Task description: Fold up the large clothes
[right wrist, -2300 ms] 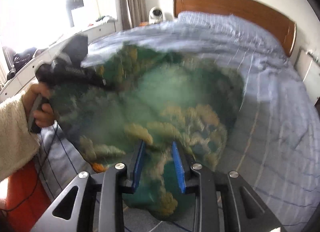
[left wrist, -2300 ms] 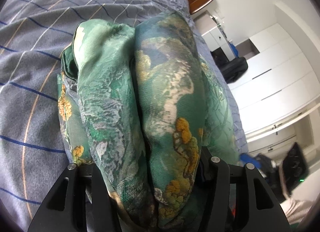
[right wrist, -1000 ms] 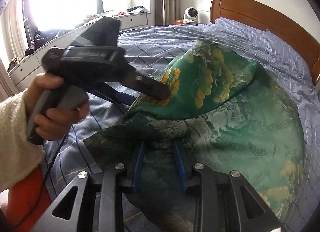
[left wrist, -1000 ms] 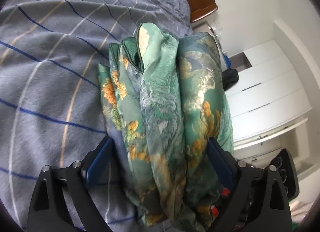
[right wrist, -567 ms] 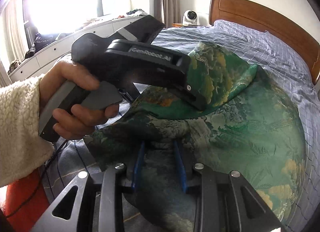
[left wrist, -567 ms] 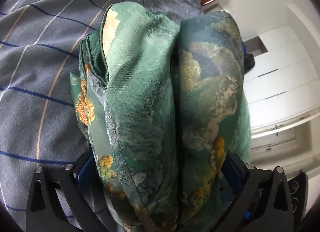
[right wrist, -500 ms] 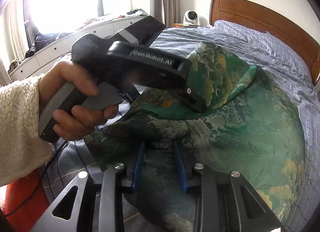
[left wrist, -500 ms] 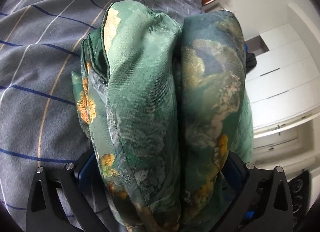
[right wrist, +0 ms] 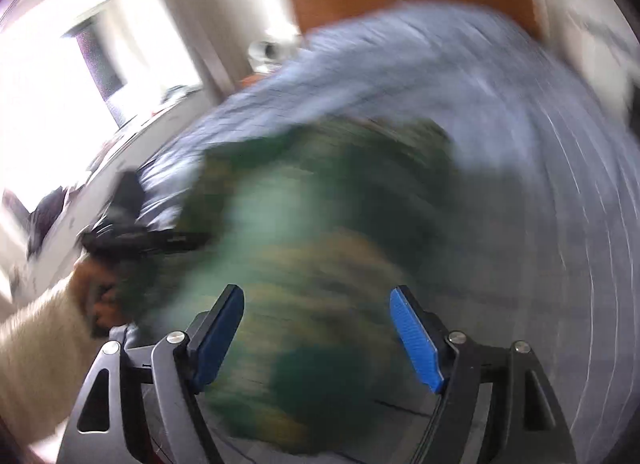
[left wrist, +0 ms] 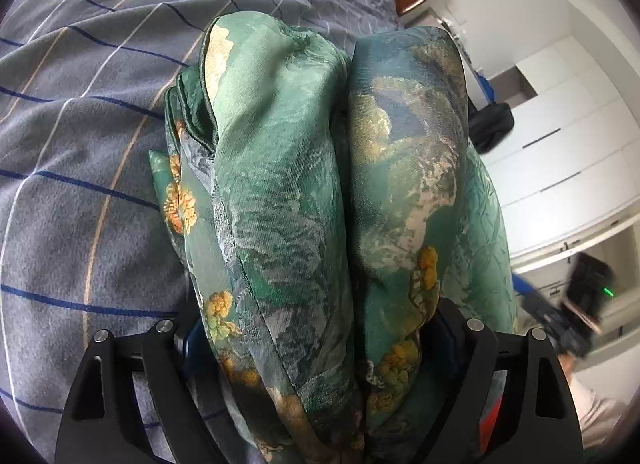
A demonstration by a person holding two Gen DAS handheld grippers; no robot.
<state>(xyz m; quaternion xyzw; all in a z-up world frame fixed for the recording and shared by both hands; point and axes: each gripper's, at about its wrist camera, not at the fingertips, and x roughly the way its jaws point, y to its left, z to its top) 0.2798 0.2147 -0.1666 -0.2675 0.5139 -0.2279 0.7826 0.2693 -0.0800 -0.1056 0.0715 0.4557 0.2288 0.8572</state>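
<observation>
Motion blur smears the whole right wrist view: the green patterned silky garment (right wrist: pixel 320 264) and, at nine o'clock, the left gripper (right wrist: pixel 132 240) lose all detail.

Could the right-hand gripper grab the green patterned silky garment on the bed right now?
Probably yes. The right gripper stands open with nothing between its blue pads, and the green patterned silky garment lies just ahead on the grey checked bedcover, though the view is blurred.

Right gripper (right wrist: pixel 316 328) jaws just opened, above blurred green garment (right wrist: pixel 320 232).
</observation>
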